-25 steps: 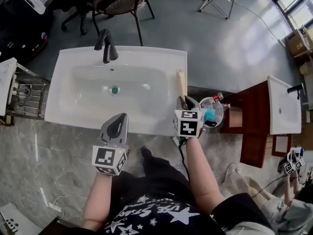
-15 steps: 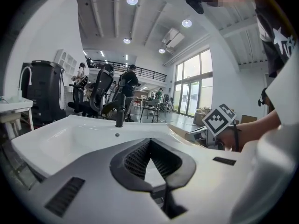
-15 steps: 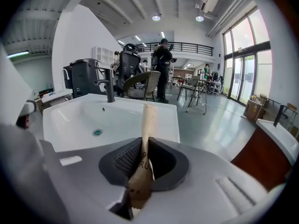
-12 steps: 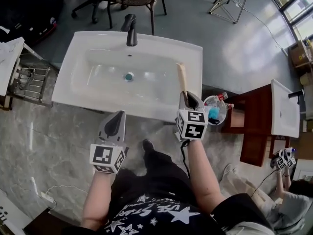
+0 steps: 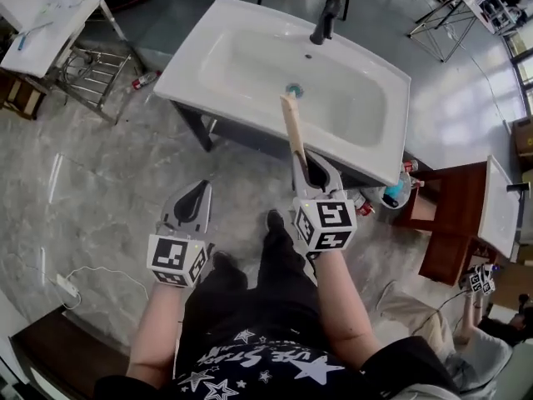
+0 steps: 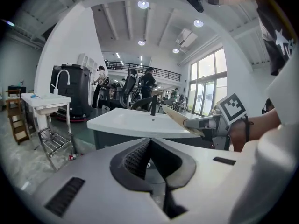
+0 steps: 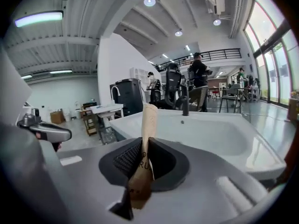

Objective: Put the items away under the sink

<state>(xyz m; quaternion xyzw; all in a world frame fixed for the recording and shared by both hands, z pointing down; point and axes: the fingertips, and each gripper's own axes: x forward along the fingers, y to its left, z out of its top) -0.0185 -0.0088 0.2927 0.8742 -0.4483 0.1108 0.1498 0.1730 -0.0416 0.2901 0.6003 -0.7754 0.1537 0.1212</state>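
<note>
A long flat tan stick (image 5: pixel 293 136) juts from my right gripper (image 5: pixel 311 167), whose jaws are shut on its lower end. In the right gripper view the stick (image 7: pixel 149 125) rises between the ribbed pads, in front of the white sink (image 7: pixel 210 134). My left gripper (image 5: pixel 193 200) hangs over the marble floor to the left, shut with nothing in it; its pads meet in the left gripper view (image 6: pixel 148 146). The white sink (image 5: pixel 250 44) stands on a dark cabinet (image 5: pixel 250 137) ahead of both grippers. The space under the sink is hidden from above.
A black faucet (image 5: pixel 325 19) stands at the sink's far rim. A clear tub of bottles (image 5: pixel 391 194) sits on the floor at the sink's right, beside a brown cabinet (image 5: pixel 450 223) with a second sink. A metal rack (image 5: pixel 92 73) and white table (image 5: pixel 50 19) stand left.
The person has backed away from the sink. My right gripper has lifted the stick off the basin's right rim and carries it raised. The left gripper has drawn back with it.
</note>
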